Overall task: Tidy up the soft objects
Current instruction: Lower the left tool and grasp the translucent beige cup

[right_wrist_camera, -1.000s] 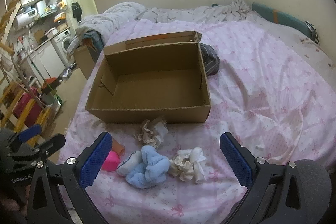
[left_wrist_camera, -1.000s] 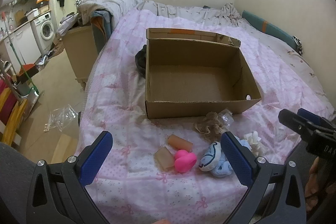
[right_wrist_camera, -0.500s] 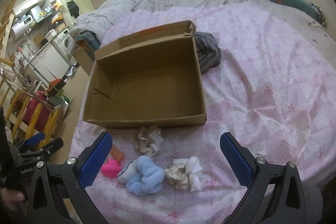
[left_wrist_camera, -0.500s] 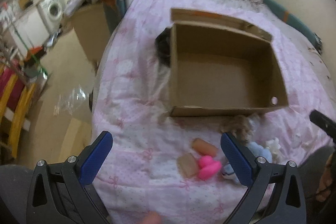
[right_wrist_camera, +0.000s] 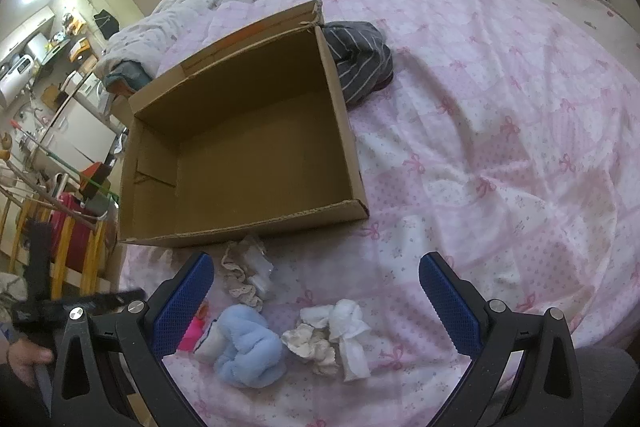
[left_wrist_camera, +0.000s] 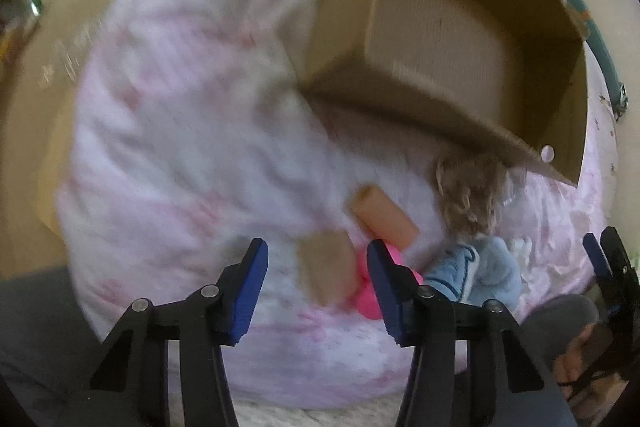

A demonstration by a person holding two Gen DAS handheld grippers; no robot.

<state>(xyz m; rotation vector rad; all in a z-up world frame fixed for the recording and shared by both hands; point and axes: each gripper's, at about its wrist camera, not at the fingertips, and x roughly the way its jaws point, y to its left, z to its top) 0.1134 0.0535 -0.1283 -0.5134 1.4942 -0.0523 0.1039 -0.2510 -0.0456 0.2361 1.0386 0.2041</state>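
The left gripper (left_wrist_camera: pixel 316 277) has its fingers narrowed but apart, with a tan block (left_wrist_camera: pixel 326 267) between them and a pink toy (left_wrist_camera: pixel 370 297) at the right finger. The right gripper (right_wrist_camera: pixel 316 297) is spread wide and empty; a blue sock (right_wrist_camera: pixel 244 351) and a white cloth (right_wrist_camera: pixel 348 327) lie between its fingers. Beyond both sits the cardboard box (right_wrist_camera: pixel 244 143) on the pink bedspread (right_wrist_camera: pixel 500 131).

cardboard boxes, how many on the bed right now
1. The open cardboard box sits on the pink bedspread, just behind the pile of soft items; none others show, though blur hides some.
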